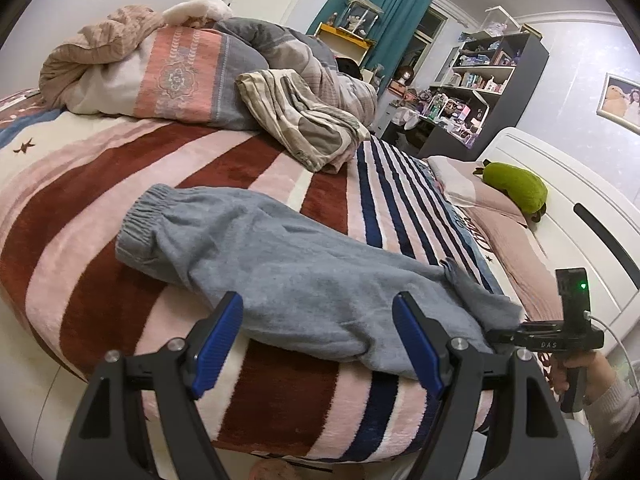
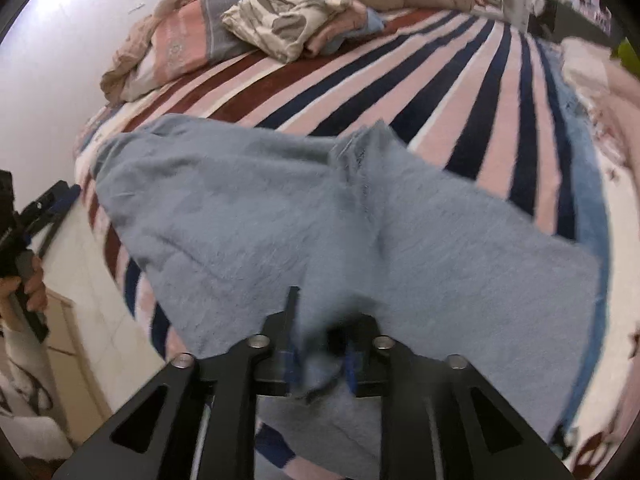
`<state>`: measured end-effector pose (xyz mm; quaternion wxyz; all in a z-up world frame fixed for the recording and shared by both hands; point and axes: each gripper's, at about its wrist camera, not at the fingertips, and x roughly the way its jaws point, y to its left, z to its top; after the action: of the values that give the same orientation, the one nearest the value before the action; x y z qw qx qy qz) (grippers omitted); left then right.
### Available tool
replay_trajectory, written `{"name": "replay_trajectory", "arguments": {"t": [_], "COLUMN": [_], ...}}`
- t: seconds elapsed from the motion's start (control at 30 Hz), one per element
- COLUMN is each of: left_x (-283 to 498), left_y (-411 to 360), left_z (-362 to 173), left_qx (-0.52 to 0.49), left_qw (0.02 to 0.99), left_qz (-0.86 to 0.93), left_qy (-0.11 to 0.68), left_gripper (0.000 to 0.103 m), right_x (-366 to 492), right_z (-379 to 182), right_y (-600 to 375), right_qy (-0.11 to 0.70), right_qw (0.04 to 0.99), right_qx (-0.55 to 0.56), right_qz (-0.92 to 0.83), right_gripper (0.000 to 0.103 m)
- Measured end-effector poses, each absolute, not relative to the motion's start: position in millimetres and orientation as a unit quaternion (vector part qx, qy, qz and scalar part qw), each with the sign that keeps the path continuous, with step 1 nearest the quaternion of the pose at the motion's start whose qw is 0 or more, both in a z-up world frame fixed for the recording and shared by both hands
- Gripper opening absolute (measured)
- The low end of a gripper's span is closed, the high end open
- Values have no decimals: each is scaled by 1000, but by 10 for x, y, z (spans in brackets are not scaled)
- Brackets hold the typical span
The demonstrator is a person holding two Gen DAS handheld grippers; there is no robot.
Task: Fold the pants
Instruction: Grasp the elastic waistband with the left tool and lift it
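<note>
Grey-blue fleece pants (image 1: pixel 288 272) lie across the striped blanket (image 1: pixel 120 184) on the bed, elastic waistband at the left. My left gripper (image 1: pixel 318 344) is open, its blue pads on either side of the pants' near edge, not closed on the cloth. My right gripper (image 2: pixel 320 354) is shut on the pants (image 2: pixel 280 216), with cloth bunched between its blue pads (image 2: pixel 290 360). It also shows in the left wrist view (image 1: pixel 560 336) at the pants' right end. The left gripper shows at the left edge of the right wrist view (image 2: pixel 44 208).
A folded patterned garment (image 1: pixel 304 124) and a heap of quilts (image 1: pixel 168 68) lie farther back on the bed. A green plush toy (image 1: pixel 514 190) rests on a pillow by the white headboard (image 1: pixel 580 216). Shelves (image 1: pixel 480 88) stand beyond the bed.
</note>
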<state>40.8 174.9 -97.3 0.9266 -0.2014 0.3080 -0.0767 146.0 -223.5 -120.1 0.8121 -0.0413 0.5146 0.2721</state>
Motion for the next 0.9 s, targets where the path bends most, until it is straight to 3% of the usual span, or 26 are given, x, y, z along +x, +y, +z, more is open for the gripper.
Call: {"name": "replay_trajectory", "arguments": {"t": [0.1, 0.3, 0.4, 0.67, 0.9], "left_x": [388, 374, 384, 424, 422], "left_y": [1732, 1737, 1733, 1815, 2064], "left_z": [-945, -942, -953, -1065, -1225], "left_qx": [-193, -196, -198, -225, -279], "left_qw": [929, 929, 928, 920, 906], "left_qz": [-72, -67, -69, -58, -45], "left_qy": [308, 307, 308, 317, 316], "left_gripper": [74, 74, 74, 74, 78], "right_x": [1441, 1367, 1363, 1349, 1311], "right_z": [-1218, -1034, -995, -1246, -1103], "right_y": [-2219, -2222, -2205, -1868, -1908], "right_qy": [515, 487, 477, 498, 486], "right_qw": [806, 809, 816, 785, 795], "right_qx": [-24, -3, -7, -35, -24], "right_qz": [291, 331, 327, 366, 363], "right_gripper": [34, 36, 46, 47, 47]}}
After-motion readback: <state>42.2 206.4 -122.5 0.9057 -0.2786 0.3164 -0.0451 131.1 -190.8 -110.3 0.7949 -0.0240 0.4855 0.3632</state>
